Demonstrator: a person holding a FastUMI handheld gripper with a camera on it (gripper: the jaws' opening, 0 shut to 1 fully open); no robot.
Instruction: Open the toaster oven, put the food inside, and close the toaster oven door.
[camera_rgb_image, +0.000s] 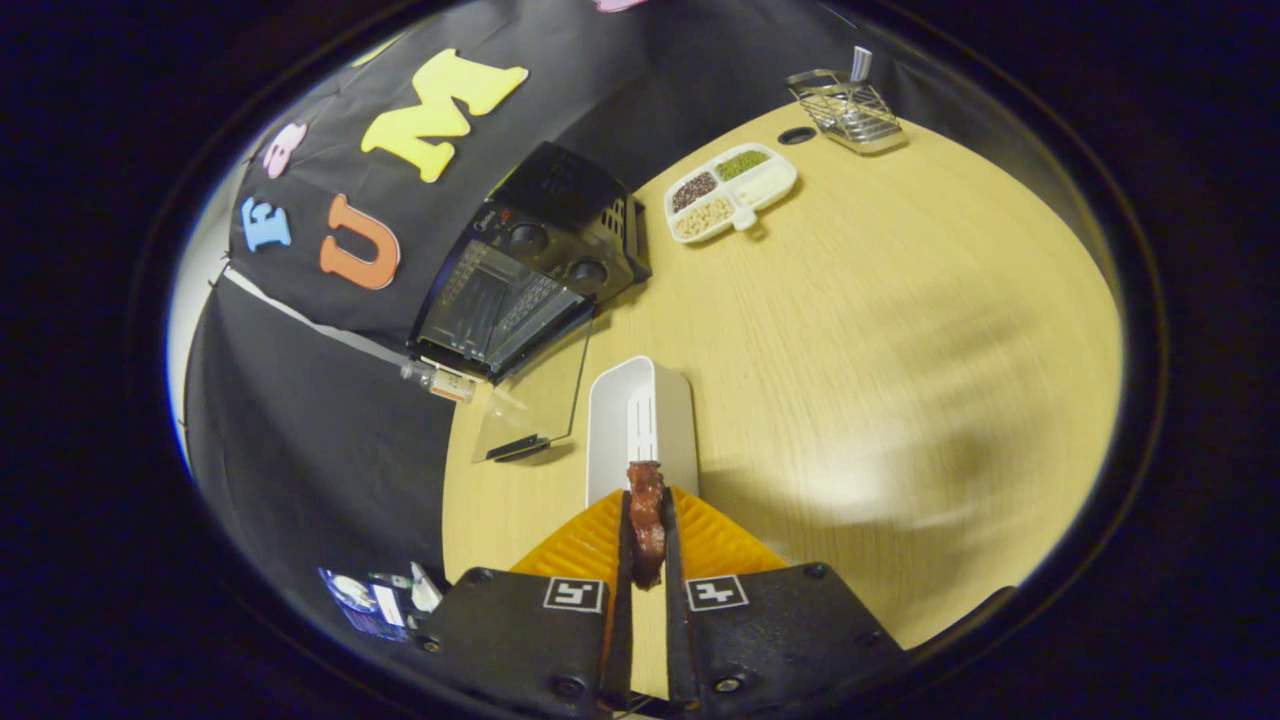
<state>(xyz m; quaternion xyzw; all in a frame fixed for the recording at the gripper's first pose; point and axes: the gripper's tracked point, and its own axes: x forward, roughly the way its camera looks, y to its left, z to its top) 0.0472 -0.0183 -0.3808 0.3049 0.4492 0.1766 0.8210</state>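
My gripper (646, 520) is shut on a dark red-brown strip of food (646, 515), which stands pinched between both fingers above the table. Just beyond the fingertips lies a white oblong tray (640, 405) with nothing in it. Farther ahead and to the left sits the black toaster oven (535, 265) against the black cloth wall. Its glass door (535, 385) hangs open, folded down flat toward me, with the dark handle (517, 449) at its near edge. Two round knobs show on the oven's right side.
A white divided dish (730, 190) with beans and grains lies beyond the oven to the right. A wire rack (848, 110) stands at the table's far edge beside a round cable hole (796, 135). The light wooden table (900, 350) spreads to the right. A small bottle (437, 380) lies left of the door.
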